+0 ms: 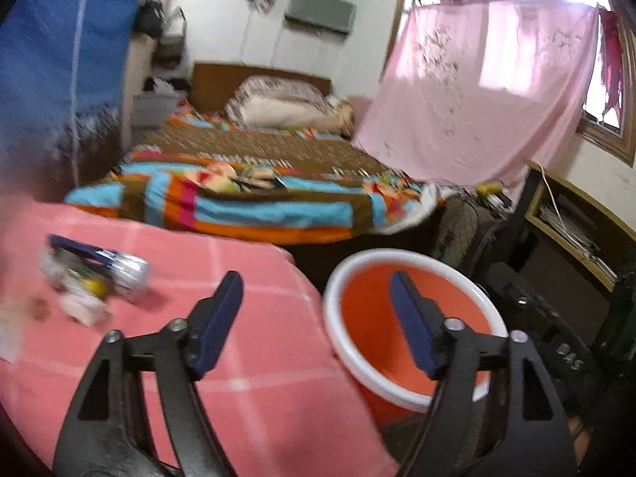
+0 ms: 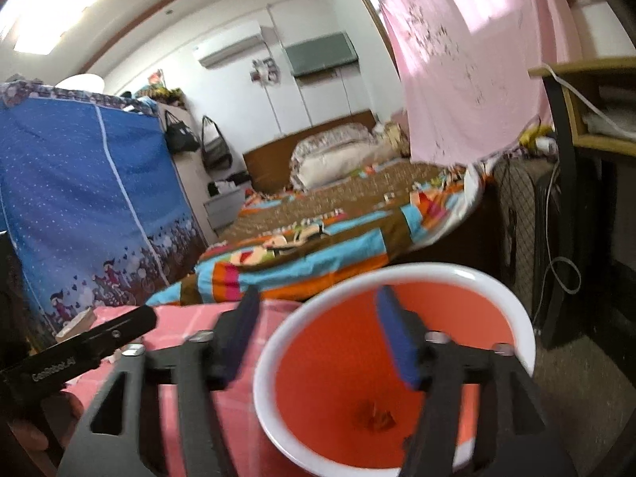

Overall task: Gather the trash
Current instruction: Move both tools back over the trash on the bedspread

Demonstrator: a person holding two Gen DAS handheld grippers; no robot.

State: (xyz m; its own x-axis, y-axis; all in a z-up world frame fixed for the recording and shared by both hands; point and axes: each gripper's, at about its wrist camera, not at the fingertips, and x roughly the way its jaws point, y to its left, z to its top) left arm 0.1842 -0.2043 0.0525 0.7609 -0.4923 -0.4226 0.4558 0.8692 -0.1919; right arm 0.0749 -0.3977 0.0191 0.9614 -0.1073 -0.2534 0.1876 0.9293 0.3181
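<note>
Both tools, the left tool (image 1: 316,298) and the right tool (image 2: 314,318), are held wide open and empty over the orange bin (image 2: 270,342). A drop appears finished. Remaining trash (image 1: 93,278) lies near the tabletop's (image 1: 254,338) left edge; it must be reached next.

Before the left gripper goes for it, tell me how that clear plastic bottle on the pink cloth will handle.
The clear bottle lies on its side, so a nudge would probably roll it. It looks empty, so likely light and crushable. The soft pink cloth may damp rolling.
</note>
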